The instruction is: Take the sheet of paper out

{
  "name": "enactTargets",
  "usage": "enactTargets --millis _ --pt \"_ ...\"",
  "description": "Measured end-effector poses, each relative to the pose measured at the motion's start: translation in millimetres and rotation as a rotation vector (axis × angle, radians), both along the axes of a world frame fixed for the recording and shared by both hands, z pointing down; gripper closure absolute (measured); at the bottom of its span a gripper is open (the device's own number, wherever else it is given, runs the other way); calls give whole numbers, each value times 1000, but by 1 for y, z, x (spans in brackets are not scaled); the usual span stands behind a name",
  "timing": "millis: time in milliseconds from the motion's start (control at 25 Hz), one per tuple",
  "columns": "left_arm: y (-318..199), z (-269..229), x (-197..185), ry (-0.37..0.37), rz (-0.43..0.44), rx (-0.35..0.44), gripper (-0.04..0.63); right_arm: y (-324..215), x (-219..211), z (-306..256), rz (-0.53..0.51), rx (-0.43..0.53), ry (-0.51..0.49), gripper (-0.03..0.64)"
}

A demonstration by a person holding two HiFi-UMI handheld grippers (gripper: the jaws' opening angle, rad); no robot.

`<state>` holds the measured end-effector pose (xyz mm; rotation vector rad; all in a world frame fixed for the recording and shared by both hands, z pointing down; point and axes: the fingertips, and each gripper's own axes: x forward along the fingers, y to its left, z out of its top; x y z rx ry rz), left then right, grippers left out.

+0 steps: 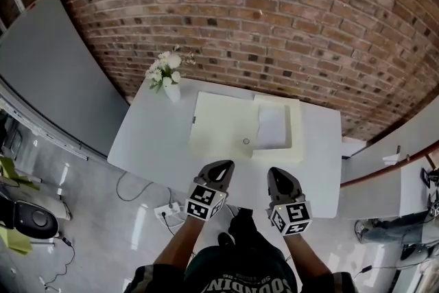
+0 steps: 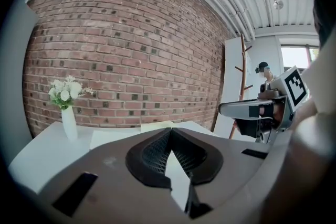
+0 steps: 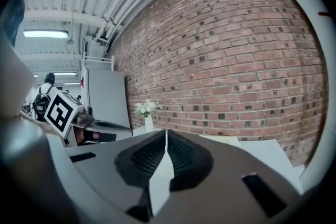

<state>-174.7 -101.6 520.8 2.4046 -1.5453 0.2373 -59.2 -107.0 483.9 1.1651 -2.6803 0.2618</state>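
Note:
A pale yellow folder (image 1: 219,130) lies open on the white table (image 1: 147,141). A white sheet of paper (image 1: 271,127) rests on its right half. Both grippers hover over the table's near edge, short of the folder. My left gripper (image 1: 221,165) is shut, its jaws meeting at the tip with nothing between them (image 2: 170,130). My right gripper (image 1: 275,172) is likewise shut and empty (image 3: 166,132). From the left gripper view the folder (image 2: 113,136) shows beyond the jaws, and the right gripper (image 2: 247,108) is alongside.
A white vase of flowers (image 1: 171,89) stands at the table's far left corner, also seen as the vase (image 2: 68,122). A brick wall (image 1: 274,10) runs behind the table. A grey panel (image 1: 55,79) stands to the left. A power strip and cables (image 1: 168,211) lie on the floor.

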Motion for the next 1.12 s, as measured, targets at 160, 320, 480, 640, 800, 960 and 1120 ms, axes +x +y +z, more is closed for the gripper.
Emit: enactTargets --millis 160,320,480,640,800,960,1120 --pt "-33 0 0 1 0 -10 584 -32 -5 4 -1 -12 -4 546" --pt "-62 0 2 -6 -5 -19 584 -62 -5 6 -7 -24 -12 546" --pt "-89 -2 5 -9 -15 -26 584 -89 -2 6 -18 -27 -12 546" --pt "-109 -5 14 -16 -20 -31 584 -109 5 4 -35 -30 -15 546" --pt "-122 -5 24 -26 -12 -46 584 -130 12 2 -41 -33 -26 546" --pt "-129 -4 29 -32 13 -57 584 -138 15 2 -35 -40 -44 546" --pt "-141 -2 30 -40 11 -61 584 -143 21 6 -21 -48 -47 546"
